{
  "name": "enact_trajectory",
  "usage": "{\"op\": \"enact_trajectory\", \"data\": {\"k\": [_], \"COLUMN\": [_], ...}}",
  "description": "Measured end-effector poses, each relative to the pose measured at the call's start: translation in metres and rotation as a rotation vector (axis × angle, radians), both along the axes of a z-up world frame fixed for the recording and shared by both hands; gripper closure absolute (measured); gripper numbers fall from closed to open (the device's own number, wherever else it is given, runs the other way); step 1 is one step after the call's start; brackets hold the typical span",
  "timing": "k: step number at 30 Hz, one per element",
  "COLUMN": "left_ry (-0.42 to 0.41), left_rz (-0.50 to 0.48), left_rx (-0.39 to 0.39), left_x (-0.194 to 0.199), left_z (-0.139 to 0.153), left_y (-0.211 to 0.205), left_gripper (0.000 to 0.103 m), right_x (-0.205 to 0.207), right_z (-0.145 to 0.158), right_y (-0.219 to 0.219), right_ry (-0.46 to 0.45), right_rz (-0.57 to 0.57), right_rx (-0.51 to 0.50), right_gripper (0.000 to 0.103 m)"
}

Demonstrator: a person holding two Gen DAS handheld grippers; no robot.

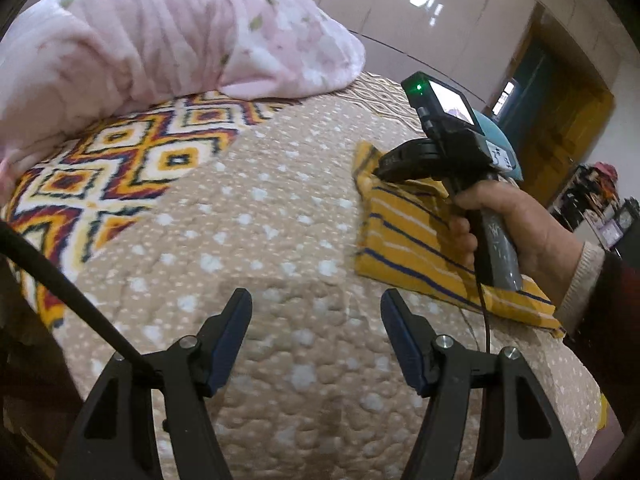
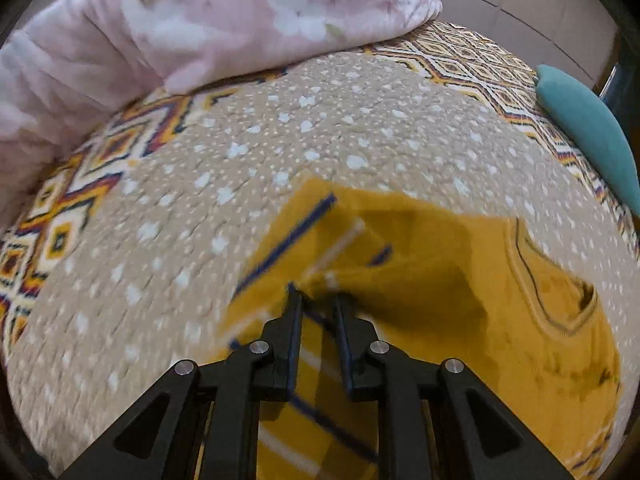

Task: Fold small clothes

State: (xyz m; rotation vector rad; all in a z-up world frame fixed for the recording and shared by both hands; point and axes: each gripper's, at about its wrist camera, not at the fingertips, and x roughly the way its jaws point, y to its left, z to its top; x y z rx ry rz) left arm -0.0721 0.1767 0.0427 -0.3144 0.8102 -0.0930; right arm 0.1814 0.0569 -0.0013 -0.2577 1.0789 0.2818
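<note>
On the tan dotted quilt point(image 1: 280, 208), toward its R side, a yellow striped garment point(image 1: 404, 236) is lying partly folded; in the R wrist view one striped flap is sitting turned over the plain yellow body w/ neckline to the R. R gripper point(image 2: 316, 296) is hovering over that flap, jaws narrowed to a small gap w/ striped cloth showing in the gap; view is blurred, so can't tell if cloth is actually pinched. In the L wrist view the R hand point(image 1: 516, 220) is gripping the tool handle above the garment. L gripper point(image 1: 316, 304) is hanging over bare quilt just L of the garment, jaws spread wide, nothing btwn them. Pink floral comforter point(image 1: 160, 32) is bunched at far side; patterned bedspread point(image 1: 120, 152) is showing under the quilt; teal pillow point(image 2: 588, 136) is lying at far R edge.
</note>
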Motion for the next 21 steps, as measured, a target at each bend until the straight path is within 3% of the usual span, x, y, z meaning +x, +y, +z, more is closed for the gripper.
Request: {"op": "enact_trajectory", "data": {"k": [3, 6, 10, 12, 17, 21], "left_ry": [0.012, 0.015, 0.016, 0.030, 0.060, 0.069], "left_rz": [0.025, 0.030, 0.044, 0.053, 0.072, 0.085], "left_rx": [-0.043, -0.049, -0.035, -0.027, -0.028, -0.031], "left_x": [0.000, -0.004, -0.008, -0.010, -0.016, -0.021], "left_z": [0.000, 0.003, 0.006, 0.005, 0.004, 0.005], "left_y": [0.011, 0.014, 0.014, 0.013, 0.011, 0.012], "left_gripper": [0.037, 0.037, 0.037, 0.037, 0.037, 0.036], "right_x": [0.009, 0.005, -0.032, -0.062, -0.134, -0.152], "right_z": [0.000, 0.015, 0.052, 0.060, 0.050, 0.024], "right_y": [0.004, -0.007, -0.025, -0.030, -0.031, -0.025], "right_ry": [0.008, 0.003, -0.058, -0.068, -0.080, -0.012], "right_rz": [-0.021, -0.037, 0.001, 0.054, 0.178, 0.229], "right_rx": [-0.008, 0.053, 0.158, 0.155, 0.101, 0.117], "right_gripper": [0.086, 0.083, 0.070, 0.066, 0.065, 0.066]}}
